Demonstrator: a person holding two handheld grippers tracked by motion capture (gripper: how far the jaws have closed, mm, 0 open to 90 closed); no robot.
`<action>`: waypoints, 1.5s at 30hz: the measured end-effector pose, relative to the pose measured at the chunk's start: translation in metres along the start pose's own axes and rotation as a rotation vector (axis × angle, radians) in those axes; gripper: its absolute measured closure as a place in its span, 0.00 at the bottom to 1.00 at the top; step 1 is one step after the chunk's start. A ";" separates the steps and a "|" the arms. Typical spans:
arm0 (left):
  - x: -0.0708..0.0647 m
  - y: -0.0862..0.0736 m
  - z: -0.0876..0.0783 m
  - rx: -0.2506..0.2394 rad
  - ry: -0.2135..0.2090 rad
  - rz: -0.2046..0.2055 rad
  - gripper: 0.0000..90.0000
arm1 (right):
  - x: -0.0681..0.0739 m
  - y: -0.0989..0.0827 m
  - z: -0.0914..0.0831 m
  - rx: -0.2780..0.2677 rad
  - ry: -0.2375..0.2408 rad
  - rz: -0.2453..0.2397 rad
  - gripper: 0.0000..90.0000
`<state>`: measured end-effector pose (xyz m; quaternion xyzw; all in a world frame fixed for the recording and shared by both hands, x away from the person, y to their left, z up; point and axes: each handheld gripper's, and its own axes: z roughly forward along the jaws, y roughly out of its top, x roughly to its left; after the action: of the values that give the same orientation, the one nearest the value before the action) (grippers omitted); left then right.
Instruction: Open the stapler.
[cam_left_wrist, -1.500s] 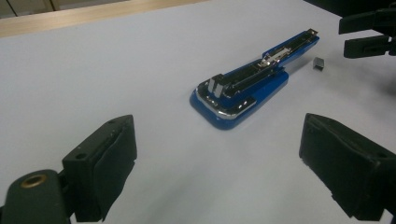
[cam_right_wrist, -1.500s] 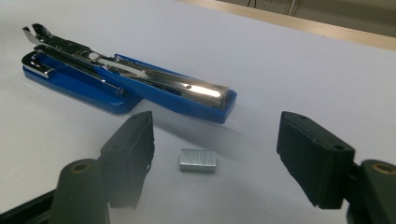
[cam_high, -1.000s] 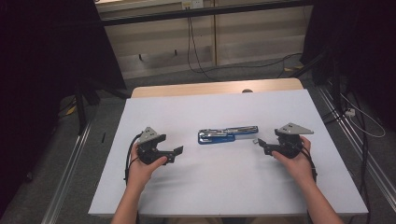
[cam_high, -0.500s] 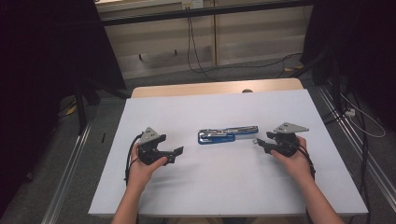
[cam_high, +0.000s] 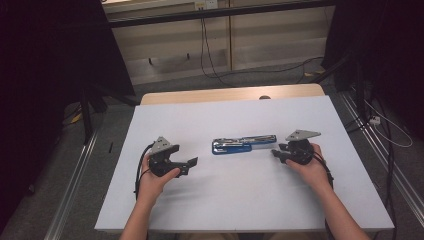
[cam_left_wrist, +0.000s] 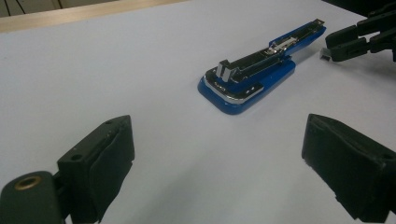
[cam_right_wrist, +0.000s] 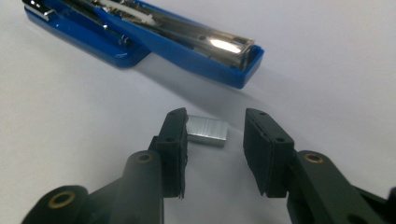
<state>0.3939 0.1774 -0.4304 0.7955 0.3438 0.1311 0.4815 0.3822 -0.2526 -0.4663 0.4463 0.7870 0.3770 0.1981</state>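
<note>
A blue stapler (cam_high: 243, 144) (cam_left_wrist: 261, 79) (cam_right_wrist: 154, 37) lies opened out flat in the middle of the white table (cam_high: 225, 115). Just off its right end lies a small silver strip of staples (cam_right_wrist: 207, 130) (cam_left_wrist: 325, 55). My right gripper (cam_high: 276, 154) (cam_right_wrist: 215, 122) (cam_left_wrist: 355, 39) straddles that strip. Its jaws have just been closing; the strip touches one pad, with a gap to the other. My left gripper (cam_high: 189, 166) (cam_left_wrist: 219, 130) rests on the table left of the stapler, jaws wide open and with nothing between them.
A wooden strip (cam_high: 230, 94) borders the table's far edge. Beyond it cables (cam_high: 210, 65) trail over the floor. Metal rails (cam_high: 75, 200) run along both sides of the table, and dark curtains hang at the left and right.
My right gripper's jaws have narrowed around the staple strip. The left gripper and the stapler have not moved.
</note>
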 end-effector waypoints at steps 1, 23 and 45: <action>0.000 0.000 0.000 0.003 0.002 0.002 0.11 | 0.000 0.000 0.000 0.003 0.006 -0.002 0.69; 0.002 0.000 -0.002 0.002 0.013 -0.004 0.11 | 0.008 -0.008 -0.013 0.034 0.073 -0.005 0.81; 0.004 -0.001 -0.003 0.001 0.015 -0.010 0.11 | -0.002 -0.003 -0.004 0.026 0.105 -0.075 0.79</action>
<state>0.3944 0.1825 -0.4301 0.7929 0.3515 0.1343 0.4792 0.3787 -0.2570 -0.4659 0.3987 0.8173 0.3820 0.1650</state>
